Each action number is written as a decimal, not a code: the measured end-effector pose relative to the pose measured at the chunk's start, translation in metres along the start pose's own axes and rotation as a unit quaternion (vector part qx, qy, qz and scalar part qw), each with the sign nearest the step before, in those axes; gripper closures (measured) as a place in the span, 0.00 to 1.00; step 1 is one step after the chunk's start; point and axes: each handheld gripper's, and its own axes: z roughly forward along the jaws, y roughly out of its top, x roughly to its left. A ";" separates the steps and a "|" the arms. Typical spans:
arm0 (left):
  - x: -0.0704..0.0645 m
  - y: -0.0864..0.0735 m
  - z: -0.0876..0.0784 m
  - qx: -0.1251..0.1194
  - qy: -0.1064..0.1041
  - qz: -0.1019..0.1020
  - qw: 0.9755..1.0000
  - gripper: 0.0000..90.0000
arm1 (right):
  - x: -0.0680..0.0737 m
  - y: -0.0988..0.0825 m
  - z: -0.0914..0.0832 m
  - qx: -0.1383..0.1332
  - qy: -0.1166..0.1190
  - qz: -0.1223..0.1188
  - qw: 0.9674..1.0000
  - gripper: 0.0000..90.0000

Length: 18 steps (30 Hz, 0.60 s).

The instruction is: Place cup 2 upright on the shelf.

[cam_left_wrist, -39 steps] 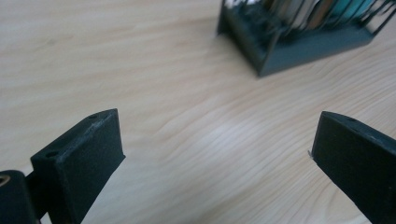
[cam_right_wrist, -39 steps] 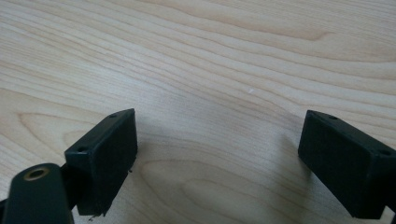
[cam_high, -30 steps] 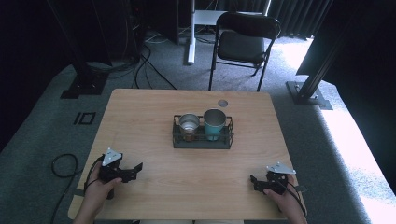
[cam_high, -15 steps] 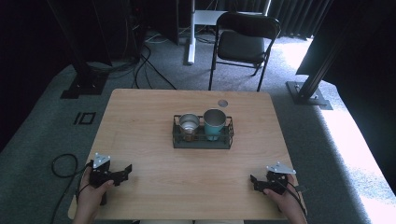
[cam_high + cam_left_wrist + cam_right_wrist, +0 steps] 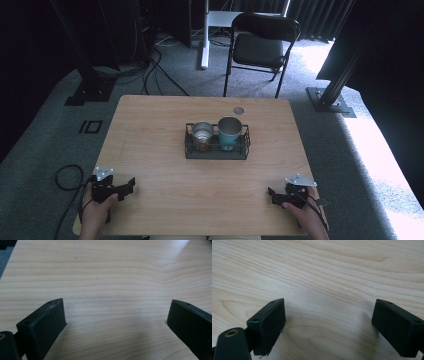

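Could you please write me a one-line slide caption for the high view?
Two open tongs, left and right, rest near the table's front edge; a wire basket holds two cups.

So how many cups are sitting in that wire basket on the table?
2. A silver metal cup stands in the left half of the black wire basket, and a teal cup stands right beside it in the right half. Nothing else shows inside.

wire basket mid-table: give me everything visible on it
The wire basket is a low black rectangular rack of thin metal wire with open sides, sitting flat near the middle of the wooden table. Two metal cups stand upright inside, side by side: a steel cup on the left and a taller teal cup on the right. Neither gripper touches it.
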 end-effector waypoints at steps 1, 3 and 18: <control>0.000 -0.001 0.001 0.002 0.004 0.001 1.000 0.03 | 0.000 0.000 0.000 0.000 0.000 0.000 1.000 0.13; 0.000 -0.001 0.002 0.004 0.005 0.000 1.000 0.03 | 0.000 0.000 0.000 0.000 0.000 0.000 1.000 0.13; -0.020 0.002 0.011 0.027 0.060 0.009 0.998 0.03 | 0.000 0.000 0.000 0.000 0.000 0.000 1.000 0.13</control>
